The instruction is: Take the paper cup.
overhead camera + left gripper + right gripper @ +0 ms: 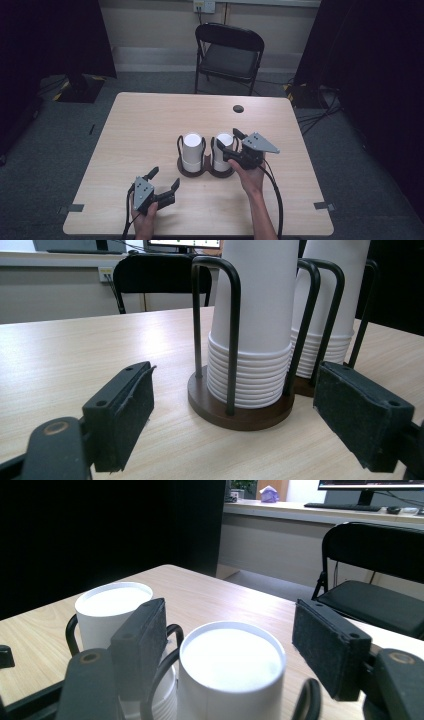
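I see my right gripper [231, 139] at frame centre, jaws spread around the right cup stack [223, 151] without pressing it. My left gripper [163, 180], lower left, gapes empty before the left cup stack [192, 151].

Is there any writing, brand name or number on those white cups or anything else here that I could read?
None can be read. The two white cup stacks are plain, and so is their dark holder. The monitor at the back shows a screen too small and blurred to read. The wall socket bears no legible marking.
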### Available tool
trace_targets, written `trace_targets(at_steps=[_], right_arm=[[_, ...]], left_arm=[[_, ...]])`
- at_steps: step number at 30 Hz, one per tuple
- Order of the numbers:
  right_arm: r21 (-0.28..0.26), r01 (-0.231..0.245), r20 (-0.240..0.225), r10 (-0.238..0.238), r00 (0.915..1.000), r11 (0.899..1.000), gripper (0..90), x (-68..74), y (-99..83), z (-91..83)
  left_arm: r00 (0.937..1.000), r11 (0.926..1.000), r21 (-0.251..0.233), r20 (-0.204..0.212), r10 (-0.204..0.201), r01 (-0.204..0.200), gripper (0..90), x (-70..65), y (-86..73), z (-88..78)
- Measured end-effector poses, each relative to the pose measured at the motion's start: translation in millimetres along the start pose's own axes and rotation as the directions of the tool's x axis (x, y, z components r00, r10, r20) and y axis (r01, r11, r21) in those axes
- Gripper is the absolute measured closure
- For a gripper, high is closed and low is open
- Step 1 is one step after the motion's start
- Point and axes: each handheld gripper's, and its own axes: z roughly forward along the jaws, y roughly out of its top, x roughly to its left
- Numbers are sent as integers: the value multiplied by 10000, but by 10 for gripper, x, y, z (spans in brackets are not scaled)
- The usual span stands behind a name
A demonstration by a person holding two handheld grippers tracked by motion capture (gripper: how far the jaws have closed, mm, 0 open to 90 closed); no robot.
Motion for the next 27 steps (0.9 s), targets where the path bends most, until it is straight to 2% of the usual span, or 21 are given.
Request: trace_targets(at_steps=[10, 22, 27], right_arm=[[142, -131, 31, 131, 9999, 9998, 295, -12, -68, 179], [182, -109, 111, 107, 9999, 9998, 316, 2, -124, 238], [251, -265, 97, 262, 9996, 9993, 317, 10, -156, 249]], left_arm=[[10000, 10000, -6, 0, 18, -18, 164, 2, 0, -2], [10000, 10000, -25, 13, -22, 22, 164, 5, -1, -4], [10000, 10000, -42, 16, -24, 24, 164, 3, -2, -4]])
